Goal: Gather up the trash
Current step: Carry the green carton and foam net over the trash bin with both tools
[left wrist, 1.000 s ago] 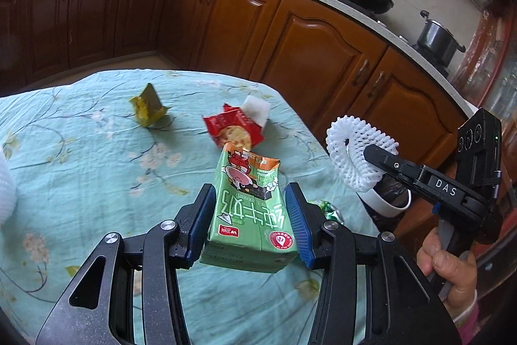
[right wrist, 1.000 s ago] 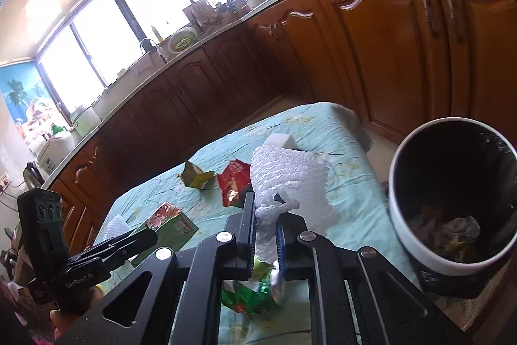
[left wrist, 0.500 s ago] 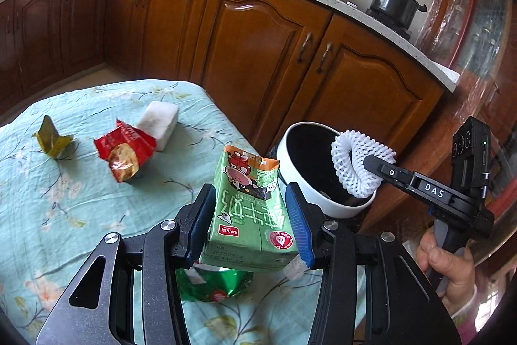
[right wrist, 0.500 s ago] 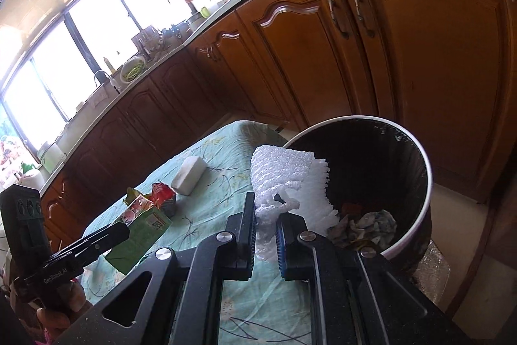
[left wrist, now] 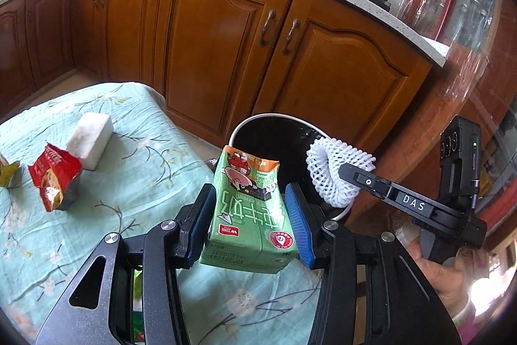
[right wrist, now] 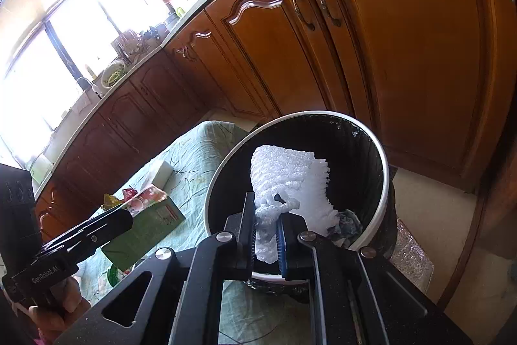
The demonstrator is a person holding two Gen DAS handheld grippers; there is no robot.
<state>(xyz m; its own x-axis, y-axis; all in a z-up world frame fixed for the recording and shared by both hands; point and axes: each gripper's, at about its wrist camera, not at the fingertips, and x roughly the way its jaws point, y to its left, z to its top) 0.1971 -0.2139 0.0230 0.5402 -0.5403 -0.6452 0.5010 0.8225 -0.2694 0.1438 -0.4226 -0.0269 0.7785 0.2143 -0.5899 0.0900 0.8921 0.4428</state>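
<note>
Trash sits in both of our grippers at once. Our left gripper (left wrist: 248,215) is clamped on a green milk carton (left wrist: 247,215), its blue pads (left wrist: 202,222) pressing the carton's two sides; the carton is upright with its torn top open, held in the air above the edge of the table (left wrist: 135,151) near the trash bin (left wrist: 245,125). Our right gripper (right wrist: 266,235) pinches a white foam fruit net (right wrist: 290,180) between nearly closed fingers and holds it over the mouth of the bin (right wrist: 381,157), which is white-rimmed with a black liner and has crumpled waste at the bottom. From the left wrist view we see that net (left wrist: 336,173) looped at the tip of the right gripper (left wrist: 352,175), beside the bin's rim. On the floral green tablecloth lie a red snack wrapper (left wrist: 53,180), a white sponge block (left wrist: 92,139) just behind it, and a yellowish wrapper (left wrist: 8,172) at the left edge. A green wrapper (right wrist: 113,274) lies under the left gripper. Wooden cabinets (left wrist: 226,54) stand behind the bin.
</note>
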